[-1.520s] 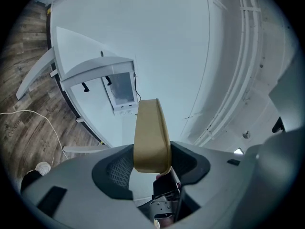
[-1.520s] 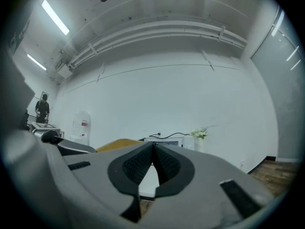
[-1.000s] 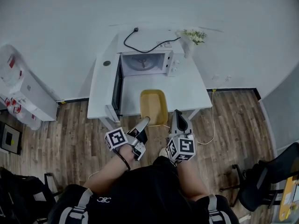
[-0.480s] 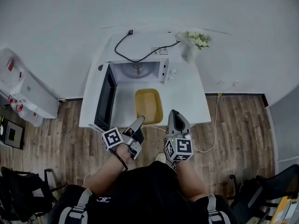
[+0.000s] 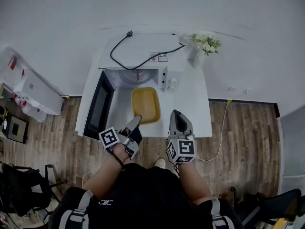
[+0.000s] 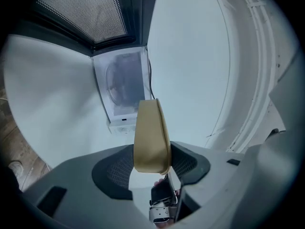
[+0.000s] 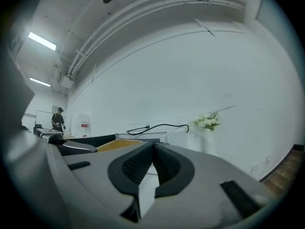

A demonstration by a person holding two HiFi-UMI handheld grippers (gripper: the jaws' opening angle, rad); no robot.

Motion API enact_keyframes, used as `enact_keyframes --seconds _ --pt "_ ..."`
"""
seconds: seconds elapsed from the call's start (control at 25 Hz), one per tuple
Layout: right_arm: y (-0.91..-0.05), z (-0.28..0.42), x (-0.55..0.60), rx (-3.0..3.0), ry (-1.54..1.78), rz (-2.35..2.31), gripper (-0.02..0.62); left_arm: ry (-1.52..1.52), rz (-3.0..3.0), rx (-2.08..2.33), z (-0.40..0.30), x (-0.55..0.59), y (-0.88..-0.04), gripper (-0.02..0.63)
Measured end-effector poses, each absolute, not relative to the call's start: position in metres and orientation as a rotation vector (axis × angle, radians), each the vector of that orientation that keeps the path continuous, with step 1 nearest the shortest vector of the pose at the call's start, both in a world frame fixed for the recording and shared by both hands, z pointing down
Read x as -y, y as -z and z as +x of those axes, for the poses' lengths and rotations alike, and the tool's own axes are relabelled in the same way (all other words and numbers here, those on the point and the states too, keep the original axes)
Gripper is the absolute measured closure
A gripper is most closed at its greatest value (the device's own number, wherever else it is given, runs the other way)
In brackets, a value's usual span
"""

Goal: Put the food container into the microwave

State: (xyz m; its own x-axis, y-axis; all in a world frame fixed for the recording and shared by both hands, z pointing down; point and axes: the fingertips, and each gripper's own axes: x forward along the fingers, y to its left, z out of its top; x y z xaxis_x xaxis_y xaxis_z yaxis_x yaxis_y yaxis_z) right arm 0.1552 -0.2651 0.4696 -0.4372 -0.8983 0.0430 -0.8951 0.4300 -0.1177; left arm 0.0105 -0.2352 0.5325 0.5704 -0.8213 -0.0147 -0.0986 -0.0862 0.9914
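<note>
The yellow food container point(image 5: 145, 104) hangs level over the white table point(image 5: 193, 104), just in front of the microwave point(image 5: 138, 73). The microwave's door point(image 5: 97, 111) stands swung out to the left and its cavity is open. My left gripper point(image 5: 135, 124) is shut on the container's near rim. In the left gripper view the container point(image 6: 150, 132) stands edge-on between the jaws of the left gripper point(image 6: 152, 152), with the microwave point(image 6: 125, 87) behind it. My right gripper point(image 5: 177, 120) is shut and empty, to the right of the container near the table's front edge. Its jaws meet in the right gripper view point(image 7: 153, 149).
A vase of white flowers point(image 5: 204, 44) stands at the table's back right. A black cable point(image 5: 136, 56) lies across the microwave's top. White storage boxes point(image 5: 26, 92) sit on the floor at the left. A person point(image 7: 58, 119) stands far off in the right gripper view.
Both grippers and the container have moved forward over the table, and the container is now close to the microwave's open front. The left gripper's hold is unchanged.
</note>
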Motion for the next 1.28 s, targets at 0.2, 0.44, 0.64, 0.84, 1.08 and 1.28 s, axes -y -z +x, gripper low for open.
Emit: enact_keyframes --seconds 0.2,0.44,0.64,0.84,1.08,1.28 --pt "-0.471 0.157 0.286 -2.633 0.220 -1.650 0.592 0.721 1.542 0.820 0.007 0.255 -0.539 0.371" --pt "-0.477 0.149 0.305 -2.625 0.180 -1.711 0.592 0.712 1.533 0.796 -0.011 0.284 -0.556 0.371" --pt "-0.482 0.141 0.320 -2.605 0.195 -1.775 0.592 0.704 1.493 0.770 -0.028 0.314 -0.576 0.371" --pt "-0.483 0.133 0.328 -2.598 0.173 -1.822 0.591 0.713 1.483 0.755 -0.042 0.348 -0.588 0.371" --pt "-0.488 0.138 0.337 -2.587 0.182 -1.891 0.591 0.725 1.474 0.764 -0.049 0.388 -0.604 0.371" --pt "-0.494 0.145 0.349 -2.576 0.166 -1.957 0.591 0.706 1.486 0.771 -0.049 0.422 -0.616 0.371"
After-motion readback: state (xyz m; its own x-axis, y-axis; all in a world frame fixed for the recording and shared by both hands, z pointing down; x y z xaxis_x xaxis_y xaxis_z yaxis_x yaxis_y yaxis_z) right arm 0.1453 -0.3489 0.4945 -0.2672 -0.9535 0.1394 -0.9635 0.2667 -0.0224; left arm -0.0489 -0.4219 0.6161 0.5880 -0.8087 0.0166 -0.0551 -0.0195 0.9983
